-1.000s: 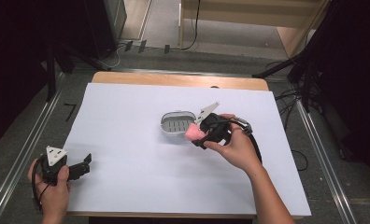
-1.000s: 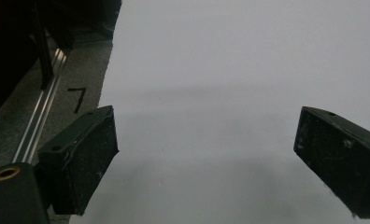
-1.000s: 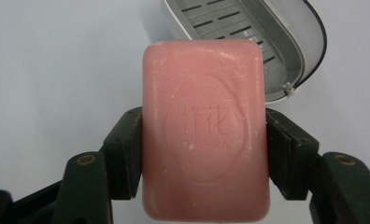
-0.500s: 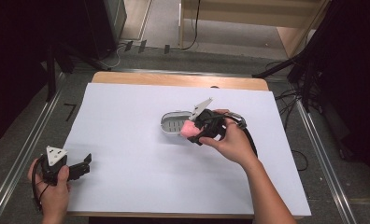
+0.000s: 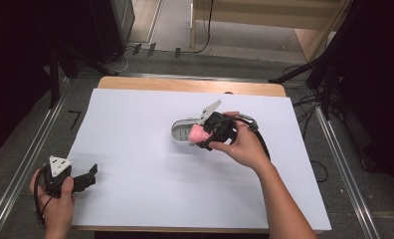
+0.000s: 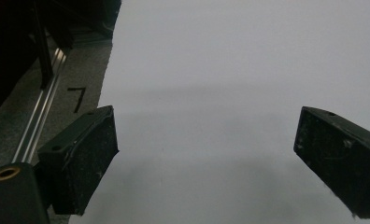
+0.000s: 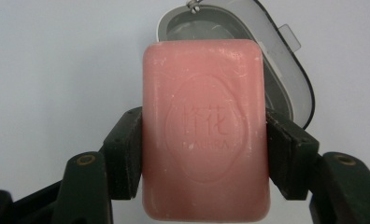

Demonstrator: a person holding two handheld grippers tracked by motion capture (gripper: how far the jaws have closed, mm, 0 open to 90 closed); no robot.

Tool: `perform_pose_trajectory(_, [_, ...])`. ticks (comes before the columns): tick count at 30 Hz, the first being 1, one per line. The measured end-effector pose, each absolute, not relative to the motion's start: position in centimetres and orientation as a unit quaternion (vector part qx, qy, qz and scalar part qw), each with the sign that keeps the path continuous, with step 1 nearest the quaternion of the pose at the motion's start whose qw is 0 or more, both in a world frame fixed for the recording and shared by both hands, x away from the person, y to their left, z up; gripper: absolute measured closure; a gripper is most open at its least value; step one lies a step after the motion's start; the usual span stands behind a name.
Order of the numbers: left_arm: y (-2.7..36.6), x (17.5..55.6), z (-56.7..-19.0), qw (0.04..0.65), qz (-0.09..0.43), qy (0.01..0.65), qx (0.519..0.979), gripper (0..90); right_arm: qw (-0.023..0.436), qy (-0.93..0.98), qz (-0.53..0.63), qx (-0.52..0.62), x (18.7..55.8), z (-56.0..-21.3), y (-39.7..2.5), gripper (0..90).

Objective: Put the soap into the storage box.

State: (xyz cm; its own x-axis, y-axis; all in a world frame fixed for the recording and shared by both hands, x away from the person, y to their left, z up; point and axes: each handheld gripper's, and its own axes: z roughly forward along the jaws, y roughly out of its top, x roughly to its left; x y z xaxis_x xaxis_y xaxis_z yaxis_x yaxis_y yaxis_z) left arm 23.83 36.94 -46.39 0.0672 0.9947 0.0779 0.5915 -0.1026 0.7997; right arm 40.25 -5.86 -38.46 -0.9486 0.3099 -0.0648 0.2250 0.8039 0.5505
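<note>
My right gripper (image 7: 204, 154) clamped on pink soap (image 7: 205, 126); grey soap dish (image 7: 286, 79) just ahead, long axes aligned. Left gripper (image 6: 206, 154) wide open, empty.

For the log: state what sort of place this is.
Likely a lab recording station: a table under white sheet, black curtains, floor cables. The right gripper holds pink soap over a grey soap box.

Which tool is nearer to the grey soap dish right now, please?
Right. The right tool, clamping the pink soap, hangs at the grey soap dish; the left tool rests open near the table's front left corner, far away.
</note>
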Motion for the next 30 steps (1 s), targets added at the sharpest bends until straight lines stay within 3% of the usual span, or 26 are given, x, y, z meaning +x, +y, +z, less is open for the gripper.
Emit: perform_pose_trajectory(30, [37.0, 23.9, -46.4, 0.310, 0.330, 0.599, 0.661, 6.6, 0.081, 0.956, 0.274, 0.069, 42.9, -38.8, -3.0, 38.3])
